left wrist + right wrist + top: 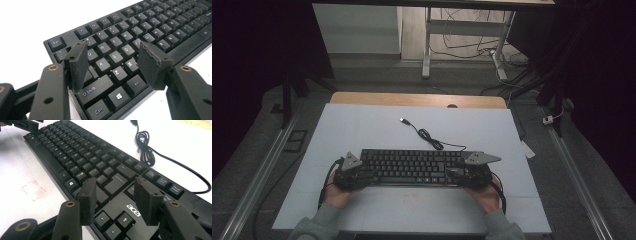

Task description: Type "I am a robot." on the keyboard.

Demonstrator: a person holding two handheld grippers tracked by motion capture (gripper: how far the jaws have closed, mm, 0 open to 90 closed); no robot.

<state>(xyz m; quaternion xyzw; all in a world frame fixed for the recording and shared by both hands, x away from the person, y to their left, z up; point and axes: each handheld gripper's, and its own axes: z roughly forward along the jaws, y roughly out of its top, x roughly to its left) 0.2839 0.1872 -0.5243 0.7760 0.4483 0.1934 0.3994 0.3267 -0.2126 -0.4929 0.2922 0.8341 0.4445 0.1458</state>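
The surface (362,130) is a flat, matte, pale sheet laid over a wooden top, with faint red marks near its front edge.

The keyboard (412,166) lies flat near the front middle of the surface, long side toward the person. It is a rigid black plastic slab with rows of low, square, white-lettered keycaps and a smooth bare panel above the arrow keys. Its thin black cable (432,140) runs from the rear edge, gathers into a loose coil, and ends in a USB plug (403,120) lying on the bare sheet behind the keyboard.

The left tongs (113,66) stand over the left end of the keyboard, above the letter and Shift keys. The jaws are spread wide with nothing between the pads; the pad faces are dark foam with rough, frayed edges.

The right tongs (116,201) stand over the right end, above the arrow-key cluster. The jaws are apart and hold nothing.

Step in hand, as judged: both tongs are positioned at opposite ends of the keyboard, neither gripping, which suggests a two-handed repositioning or lift is being set up or has been completed.

If a lift follows, each pair of tongs must straddle an end edge and close on the thin rigid body, not the keycaps. Grip both ends evenly; the trailing cable will drag.
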